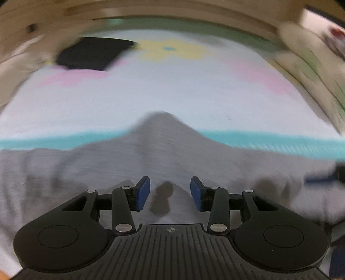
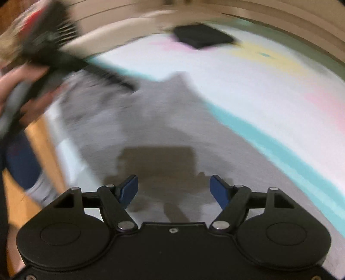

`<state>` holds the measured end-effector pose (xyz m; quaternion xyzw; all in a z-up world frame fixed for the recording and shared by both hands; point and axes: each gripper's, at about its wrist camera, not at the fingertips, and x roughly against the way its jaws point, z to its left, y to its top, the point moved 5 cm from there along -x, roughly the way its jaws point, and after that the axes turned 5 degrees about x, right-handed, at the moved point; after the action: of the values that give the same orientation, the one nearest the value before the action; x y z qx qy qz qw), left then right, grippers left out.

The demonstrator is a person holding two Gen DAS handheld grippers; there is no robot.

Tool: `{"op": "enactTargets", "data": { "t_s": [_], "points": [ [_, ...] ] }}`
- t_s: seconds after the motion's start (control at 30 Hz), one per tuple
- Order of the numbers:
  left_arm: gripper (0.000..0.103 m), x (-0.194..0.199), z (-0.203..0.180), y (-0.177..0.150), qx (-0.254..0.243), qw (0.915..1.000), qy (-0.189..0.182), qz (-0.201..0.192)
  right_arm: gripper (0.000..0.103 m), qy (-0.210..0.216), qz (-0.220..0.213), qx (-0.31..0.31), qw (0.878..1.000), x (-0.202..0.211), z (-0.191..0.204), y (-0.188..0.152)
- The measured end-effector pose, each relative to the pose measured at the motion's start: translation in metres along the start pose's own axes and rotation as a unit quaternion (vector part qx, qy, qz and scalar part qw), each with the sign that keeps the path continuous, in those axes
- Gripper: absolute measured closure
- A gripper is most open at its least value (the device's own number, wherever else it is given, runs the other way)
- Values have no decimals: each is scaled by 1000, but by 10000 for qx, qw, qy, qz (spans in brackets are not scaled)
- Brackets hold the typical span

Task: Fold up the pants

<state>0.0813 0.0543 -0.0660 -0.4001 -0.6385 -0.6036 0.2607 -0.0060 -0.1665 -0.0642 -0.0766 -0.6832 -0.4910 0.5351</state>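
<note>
Grey pants (image 1: 163, 150) lie spread on a pale mat with a teal stripe (image 1: 43, 142); one part rises to a peak toward the far side. My left gripper (image 1: 170, 192) is open and empty just above the grey cloth. In the right wrist view the same pants (image 2: 163, 120) fill the middle. My right gripper (image 2: 173, 189) is open and empty above them. The left gripper (image 2: 56, 53) shows blurred at the upper left, held in a hand. Both views are motion-blurred.
A dark folded garment (image 1: 92, 53) lies on the mat at the far left; it also shows in the right wrist view (image 2: 202, 35). The mat has pink and yellow patches (image 1: 172, 50). A wooden frame (image 1: 151, 13) runs around the far side.
</note>
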Motion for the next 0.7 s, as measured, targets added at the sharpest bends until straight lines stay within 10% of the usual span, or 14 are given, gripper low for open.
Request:
{"op": "enactTargets", "data": {
  "t_s": [0.43, 0.7],
  "points": [
    [62, -64, -49, 5, -388, 9971, 400, 517, 21, -2157, -101, -2484, 9443, 85, -193, -72],
    [62, -70, -56, 10, -350, 9968, 579, 433, 36, -2270, 200, -3447, 9107, 129, -263, -161]
  ]
}}
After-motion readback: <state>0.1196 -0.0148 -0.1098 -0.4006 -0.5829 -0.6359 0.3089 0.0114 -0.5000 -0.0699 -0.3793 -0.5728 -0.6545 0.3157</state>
